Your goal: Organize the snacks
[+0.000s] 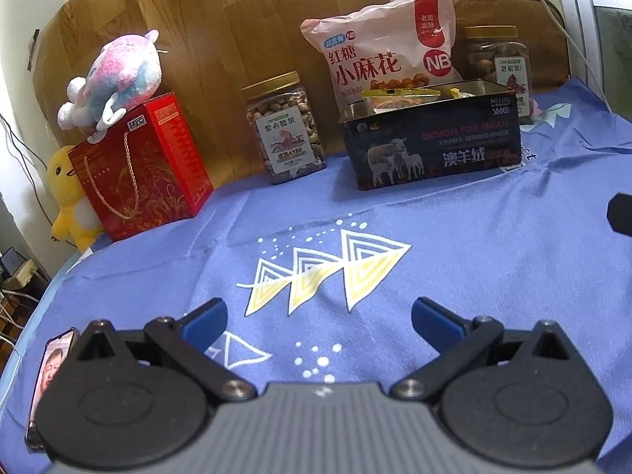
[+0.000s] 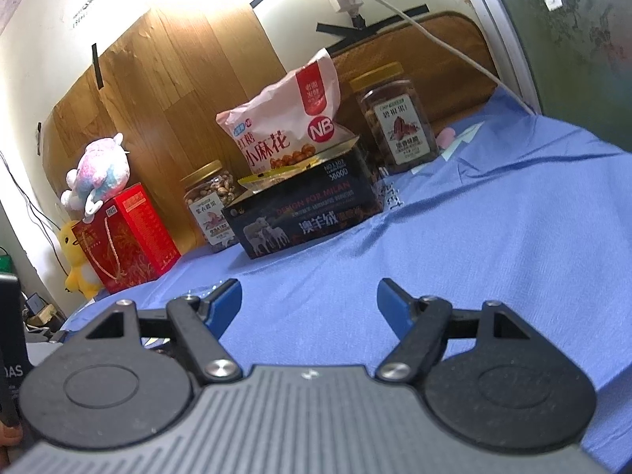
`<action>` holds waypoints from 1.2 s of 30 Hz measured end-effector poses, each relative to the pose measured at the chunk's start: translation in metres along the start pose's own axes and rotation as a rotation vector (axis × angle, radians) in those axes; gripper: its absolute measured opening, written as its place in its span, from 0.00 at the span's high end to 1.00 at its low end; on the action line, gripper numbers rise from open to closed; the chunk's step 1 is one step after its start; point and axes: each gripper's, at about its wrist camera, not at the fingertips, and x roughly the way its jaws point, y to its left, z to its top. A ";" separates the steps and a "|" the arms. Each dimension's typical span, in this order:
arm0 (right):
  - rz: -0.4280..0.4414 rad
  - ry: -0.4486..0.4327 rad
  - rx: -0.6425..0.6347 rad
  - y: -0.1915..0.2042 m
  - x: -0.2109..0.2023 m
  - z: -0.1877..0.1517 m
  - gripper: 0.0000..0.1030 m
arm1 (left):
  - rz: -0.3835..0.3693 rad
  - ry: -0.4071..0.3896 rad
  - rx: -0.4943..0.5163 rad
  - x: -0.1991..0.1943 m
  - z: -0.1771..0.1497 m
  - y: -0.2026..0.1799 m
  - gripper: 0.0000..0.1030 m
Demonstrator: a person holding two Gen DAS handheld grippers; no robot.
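A dark open tin box [image 1: 430, 138] with sheep printed on it stands at the back of the blue cloth [image 1: 454, 256], with yellow snack packets [image 1: 403, 93] inside. A pink snack bag [image 1: 391, 47] leans behind it. A gold-lidded nut jar [image 1: 286, 128] stands to its left and another jar [image 1: 499, 63] behind its right. The tin [image 2: 308, 213], bag [image 2: 288, 126] and both jars [image 2: 211, 205] [image 2: 397, 114] also show in the right wrist view. My left gripper [image 1: 319, 316] is open and empty above the cloth. My right gripper [image 2: 308, 296] is open and empty, well short of the tin.
A red gift box [image 1: 142, 166] with a pink plush toy [image 1: 114, 75] on top stands at the back left, a yellow duck plush [image 1: 69, 197] beside it. A phone [image 1: 47, 371] lies at the cloth's left edge. A wooden board [image 1: 237, 39] backs the table.
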 end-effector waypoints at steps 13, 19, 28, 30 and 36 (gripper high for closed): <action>-0.001 -0.004 0.000 0.001 -0.001 0.000 0.25 | 0.012 0.016 0.006 0.001 -0.001 0.000 0.00; 0.001 -0.008 -0.003 0.001 -0.002 0.000 0.24 | 0.022 0.024 0.006 0.004 0.000 0.001 0.00; -0.001 -0.013 0.002 0.000 -0.003 0.001 0.24 | 0.041 0.047 0.010 0.007 0.001 0.000 0.00; -0.001 -0.012 0.002 0.000 -0.003 0.001 0.24 | 0.048 0.054 0.007 0.009 0.002 0.000 0.00; -0.003 -0.011 0.008 -0.001 -0.003 0.001 0.24 | 0.056 0.060 0.008 0.011 0.002 0.001 0.00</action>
